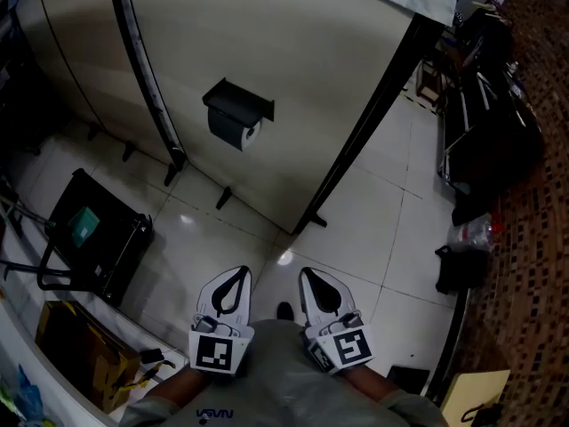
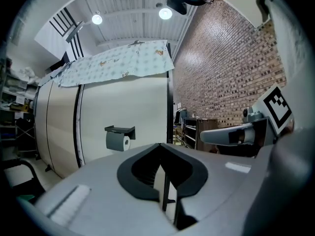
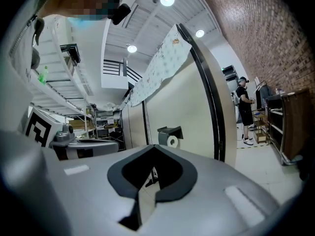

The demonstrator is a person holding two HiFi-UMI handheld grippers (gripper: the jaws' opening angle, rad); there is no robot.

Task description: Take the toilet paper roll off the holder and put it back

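Right now, at your far left, a black metal-framed cart (image 1: 98,238) with a teal item lying on it stands on the white tiled floor (image 1: 373,229). A yellow-brown cardboard box (image 1: 76,350) sits near it, closer to your feet. Next comes your left gripper (image 1: 238,276), white with a square-marker cube, held low in front of your body. In the left gripper view (image 2: 160,147) its fingers are pressed together with nothing between them. Ahead of both tools stands a tall beige partition panel (image 1: 293,78) with black edge posts, and a pale patterned cloth (image 2: 118,63) is draped over its top. The black metal holder with a flat shelf top (image 1: 238,103) is fixed to that panel. The grey toilet paper roll with a white end (image 1: 242,132) hangs on it just beneath the shelf, well apart from both grippers. Both gripper views show the roll (image 2: 117,141) (image 3: 172,141) seated in the holder (image 2: 119,129) (image 3: 170,131). Your right gripper (image 1: 308,278) sits just beside the left one, and its own view (image 3: 153,148) shows its fingers closed and empty too. Farther right, a black bag (image 1: 460,269) rests on the floor near dark shelving (image 1: 489,123). A person in dark clothes (image 3: 243,109) stands beyond the panel's edge, beside a red-brown brick wall (image 2: 226,58).
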